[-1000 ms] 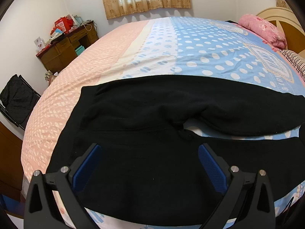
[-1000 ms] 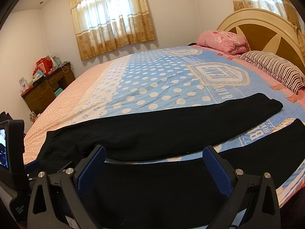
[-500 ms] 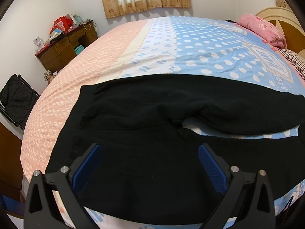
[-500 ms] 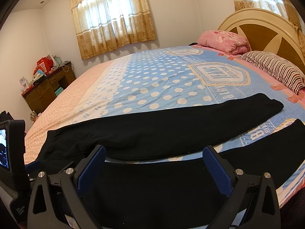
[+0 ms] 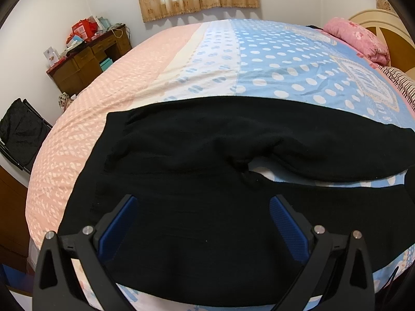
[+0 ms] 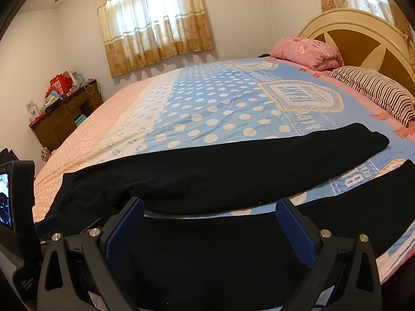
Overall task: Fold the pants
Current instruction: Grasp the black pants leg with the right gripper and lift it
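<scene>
Black pants lie spread flat across the near edge of the bed, waist to the left, both legs running right with a gap of sheet between them. In the right wrist view the pants show the far leg's cuff at the right. My left gripper is open and empty, hovering over the waist part of the near leg. My right gripper is open and empty, over the near leg by the crotch. The left gripper's body shows at the left edge of the right wrist view.
The bed has a pink and blue dotted sheet. A pink pillow, a striped pillow and the headboard are at the right. A wooden desk with clutter and a black bag on a chair stand left.
Both views have crept slightly closer to the pants. Both grippers stay open.
</scene>
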`<action>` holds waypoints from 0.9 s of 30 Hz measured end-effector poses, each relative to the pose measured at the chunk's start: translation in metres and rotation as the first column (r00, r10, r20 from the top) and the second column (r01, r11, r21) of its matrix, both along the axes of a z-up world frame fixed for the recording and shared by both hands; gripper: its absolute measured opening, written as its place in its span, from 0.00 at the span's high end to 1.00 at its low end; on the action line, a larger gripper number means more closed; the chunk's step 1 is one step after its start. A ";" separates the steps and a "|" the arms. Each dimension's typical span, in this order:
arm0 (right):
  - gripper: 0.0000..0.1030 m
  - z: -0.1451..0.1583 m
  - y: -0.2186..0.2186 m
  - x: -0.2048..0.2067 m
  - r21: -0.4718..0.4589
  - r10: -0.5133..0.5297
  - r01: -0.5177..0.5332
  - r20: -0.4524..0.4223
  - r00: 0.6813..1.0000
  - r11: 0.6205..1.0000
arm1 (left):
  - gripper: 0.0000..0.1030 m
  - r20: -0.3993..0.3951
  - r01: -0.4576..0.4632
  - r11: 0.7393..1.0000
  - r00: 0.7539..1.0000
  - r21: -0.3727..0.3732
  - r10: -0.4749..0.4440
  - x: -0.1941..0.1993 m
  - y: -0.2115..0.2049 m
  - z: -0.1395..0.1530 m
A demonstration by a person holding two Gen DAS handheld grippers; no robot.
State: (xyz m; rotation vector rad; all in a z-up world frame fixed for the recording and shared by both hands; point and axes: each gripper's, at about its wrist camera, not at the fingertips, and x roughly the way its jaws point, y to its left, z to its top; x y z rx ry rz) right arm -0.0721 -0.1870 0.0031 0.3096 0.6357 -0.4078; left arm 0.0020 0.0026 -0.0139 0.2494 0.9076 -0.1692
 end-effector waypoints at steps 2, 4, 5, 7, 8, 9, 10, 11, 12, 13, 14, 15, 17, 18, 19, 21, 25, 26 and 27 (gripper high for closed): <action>0.01 -0.003 -0.002 0.004 0.000 0.006 -0.006 -0.016 1.000 1.000 | 0.00 -0.003 0.000 1.000 1.000 0.001 0.000 0.001 0.000 -0.002; 0.01 -0.007 -0.004 0.009 -0.001 0.017 -0.017 -0.034 0.999 1.000 | 0.00 -0.009 0.001 1.000 1.000 0.002 -0.001 0.003 0.001 -0.005; 0.01 -0.008 -0.007 0.014 -0.001 0.028 -0.028 -0.047 0.998 1.000 | 0.00 -0.013 0.002 1.000 1.000 0.003 -0.002 0.004 0.002 -0.006; 0.01 -0.008 -0.010 0.026 0.005 0.065 -0.064 -0.069 0.996 0.998 | 0.00 -0.024 0.009 1.000 1.000 0.005 -0.009 0.008 0.004 -0.010; 0.01 -0.006 -0.013 0.036 0.013 0.099 -0.098 -0.076 0.992 0.995 | 0.00 -0.026 0.015 1.000 1.000 0.006 -0.014 0.010 0.006 -0.011; 0.01 -0.004 -0.015 0.048 0.024 0.137 -0.135 -0.083 0.987 0.991 | 0.00 -0.026 0.016 1.000 1.000 0.008 -0.015 0.013 0.009 -0.012; 0.01 -0.002 -0.014 0.058 0.026 0.164 -0.162 -0.087 0.983 0.986 | 0.00 -0.026 0.006 1.000 1.000 0.012 -0.005 0.018 0.014 -0.012; 0.01 0.000 -0.015 0.069 0.022 0.191 -0.190 -0.089 0.978 0.982 | 0.00 -0.028 -0.004 1.000 1.000 0.011 0.004 0.022 0.018 -0.012; 0.01 0.002 -0.014 0.089 0.014 0.248 -0.248 -0.096 0.964 0.969 | 0.00 -0.032 -0.017 1.000 0.999 0.003 0.017 0.029 0.026 -0.011; 0.01 0.002 -0.011 0.101 0.010 0.280 -0.281 -0.099 0.955 0.960 | 0.00 -0.037 -0.033 0.999 0.999 -0.015 0.033 0.037 0.034 -0.009; 0.01 0.001 -0.007 0.122 0.004 0.331 -0.333 -0.109 0.937 0.943 | 0.00 -0.041 -0.060 0.998 0.997 -0.029 0.059 0.045 0.043 -0.008; 0.01 0.000 -0.003 0.134 0.002 0.365 -0.367 -0.121 0.923 0.930 | 0.00 -0.045 -0.087 0.995 0.995 -0.040 0.085 0.051 0.051 -0.008; 0.02 -0.007 0.010 0.174 0.010 0.469 -0.473 -0.142 0.872 0.881 | 0.00 -0.055 -0.135 0.987 0.990 -0.082 0.131 0.068 0.068 -0.008; 0.04 -0.009 0.013 0.185 0.006 0.489 -0.494 -0.147 0.860 0.869 | 0.00 -0.067 -0.152 0.984 0.987 -0.090 0.147 0.076 0.074 -0.010; 0.06 -0.014 0.019 0.201 -0.005 0.508 -0.516 -0.159 0.846 0.857 | 0.00 -0.075 -0.165 0.982 0.985 -0.091 0.158 0.082 0.077 -0.012; 0.17 -0.024 0.028 0.231 -0.001 0.544 -0.554 -0.187 0.818 0.833 | 0.00 -0.073 -0.193 0.977 0.980 -0.087 0.187 0.094 0.085 -0.015; 0.29 -0.050 0.043 0.270 0.026 0.598 -0.613 -0.258 0.759 0.790 | 0.00 -0.077 -0.223 0.972 0.973 -0.072 0.218 0.108 0.091 -0.024; 0.29 -0.058 0.048 0.277 0.028 0.613 -0.632 -0.278 0.739 0.775 | 0.00 -0.086 -0.228 0.971 0.971 -0.069 0.222 0.110 0.091 -0.028; 0.30 -0.065 0.050 0.280 0.029 0.622 -0.644 -0.297 0.725 0.764 | 0.00 -0.097 -0.229 0.971 0.970 -0.066 0.222 0.113 0.092 -0.033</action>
